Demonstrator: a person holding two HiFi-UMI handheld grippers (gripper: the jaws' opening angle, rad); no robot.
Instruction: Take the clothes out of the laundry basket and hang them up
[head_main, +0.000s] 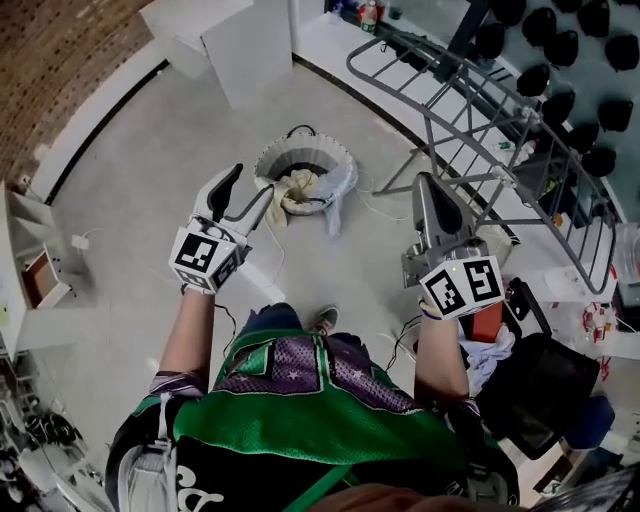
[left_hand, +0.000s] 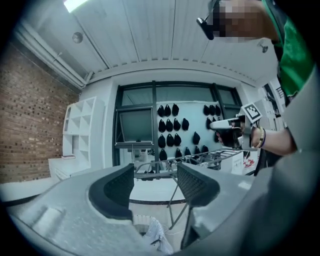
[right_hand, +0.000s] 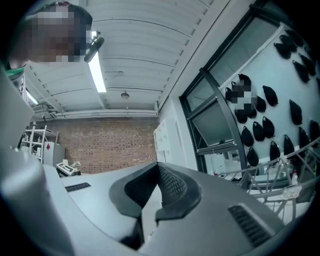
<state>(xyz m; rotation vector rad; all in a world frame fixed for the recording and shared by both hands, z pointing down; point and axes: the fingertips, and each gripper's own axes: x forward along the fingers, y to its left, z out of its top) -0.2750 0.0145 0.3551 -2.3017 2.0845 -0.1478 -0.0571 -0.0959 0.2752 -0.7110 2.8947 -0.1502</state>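
1. On the pale floor ahead of the person, the round white laundry basket (head_main: 300, 158) stands just left of the metal drying rack (head_main: 480, 120). A cream garment (head_main: 298, 188) lies bunched inside it, and a white garment (head_main: 342, 188) hangs out over the rim.
2. The left gripper (head_main: 250, 190) hovers above the basket, well apart from it, its jaws spread wide with nothing between them.
3. The right gripper (head_main: 425, 190) is raised beside the rack, its jaws pressed together on nothing.
4. The clothes look light, soft and limp. Lifted, they will probably sag, trail, and perhaps drag a neighbour along.
5. The draped white piece seems the easiest hold. Pinching a thick bunch where it folds over the rim should be safer than a thin single edge, which could slide off the pads.
6. Spreading it over a rail will likely need a second grip from the other gripper.
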